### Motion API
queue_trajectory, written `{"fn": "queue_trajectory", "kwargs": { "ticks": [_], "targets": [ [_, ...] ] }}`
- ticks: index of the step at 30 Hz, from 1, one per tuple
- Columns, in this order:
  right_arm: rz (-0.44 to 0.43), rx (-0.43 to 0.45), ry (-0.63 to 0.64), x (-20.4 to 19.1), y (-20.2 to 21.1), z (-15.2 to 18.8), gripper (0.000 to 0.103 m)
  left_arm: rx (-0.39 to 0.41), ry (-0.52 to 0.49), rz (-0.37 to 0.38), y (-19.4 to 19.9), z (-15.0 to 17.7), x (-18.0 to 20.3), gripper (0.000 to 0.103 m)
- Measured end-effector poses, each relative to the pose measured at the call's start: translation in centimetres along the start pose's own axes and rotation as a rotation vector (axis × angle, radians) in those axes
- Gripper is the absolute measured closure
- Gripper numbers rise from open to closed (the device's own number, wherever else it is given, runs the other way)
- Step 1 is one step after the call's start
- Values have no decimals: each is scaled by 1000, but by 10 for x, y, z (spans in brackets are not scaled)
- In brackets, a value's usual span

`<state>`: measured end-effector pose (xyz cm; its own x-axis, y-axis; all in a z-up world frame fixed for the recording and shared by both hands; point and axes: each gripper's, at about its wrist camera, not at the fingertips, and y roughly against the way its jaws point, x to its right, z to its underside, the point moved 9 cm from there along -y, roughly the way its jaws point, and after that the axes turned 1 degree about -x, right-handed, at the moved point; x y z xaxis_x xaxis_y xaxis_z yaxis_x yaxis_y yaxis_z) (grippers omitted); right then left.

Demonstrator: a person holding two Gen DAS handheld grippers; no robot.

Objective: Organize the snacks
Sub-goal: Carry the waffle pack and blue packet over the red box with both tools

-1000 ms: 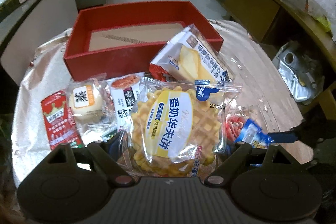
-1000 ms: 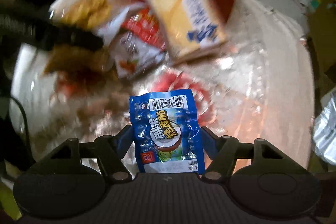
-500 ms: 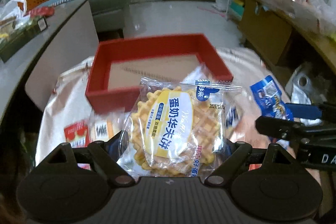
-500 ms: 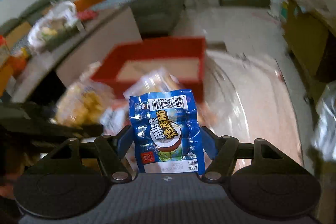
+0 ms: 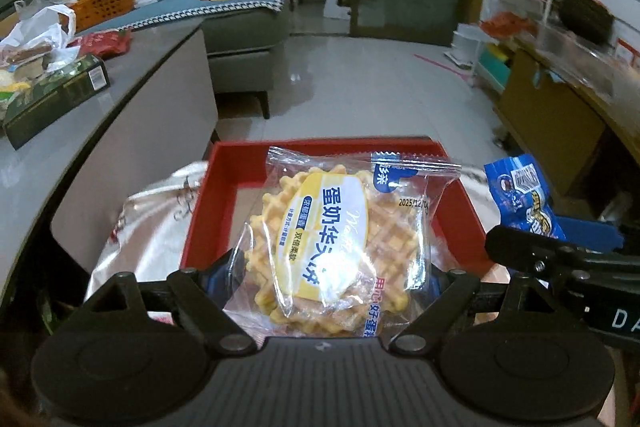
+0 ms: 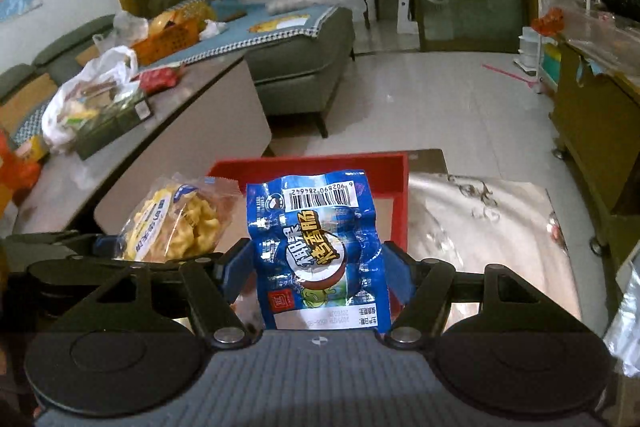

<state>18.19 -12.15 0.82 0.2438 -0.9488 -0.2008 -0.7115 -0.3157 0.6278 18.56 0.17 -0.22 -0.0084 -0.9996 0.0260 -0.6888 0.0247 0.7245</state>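
My left gripper [image 5: 330, 279] is clamped on a clear-wrapped waffle pack [image 5: 340, 243], held up over the near wall of the red box [image 5: 216, 195]. My right gripper [image 6: 318, 275] is clamped on a blue sausage packet [image 6: 320, 251], also raised in front of the red box [image 6: 312, 163]. Box sits on the foil-covered table [image 6: 488, 227]. Beyond: grey counter [image 5: 80, 107], then a grey sofa [image 6: 304, 55].

Foil-covered table [image 6: 500, 227] carries red box [image 6: 320, 163]
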Motion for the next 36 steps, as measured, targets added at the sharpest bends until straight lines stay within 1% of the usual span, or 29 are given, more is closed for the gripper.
{"fn": "queue_trajectory", "kwargs": {
  "ticks": [6,14,23,36],
  "targets": [
    [-6,12,-18,2,-22,-20,28,16,21,-28,-20,-22,-7,24],
    [6,-2,-27,8,-47,-31,28,24,-8,-79,-44,-35,-8,25],
    [9,-36,-18,8,-72,-30,28,3,-17,-116,-67,-35,-13,25],
    [4,-81,-12,11,-97,-26,28,-36,-2,-136,-94,-29,-17,25]
  ]
}}
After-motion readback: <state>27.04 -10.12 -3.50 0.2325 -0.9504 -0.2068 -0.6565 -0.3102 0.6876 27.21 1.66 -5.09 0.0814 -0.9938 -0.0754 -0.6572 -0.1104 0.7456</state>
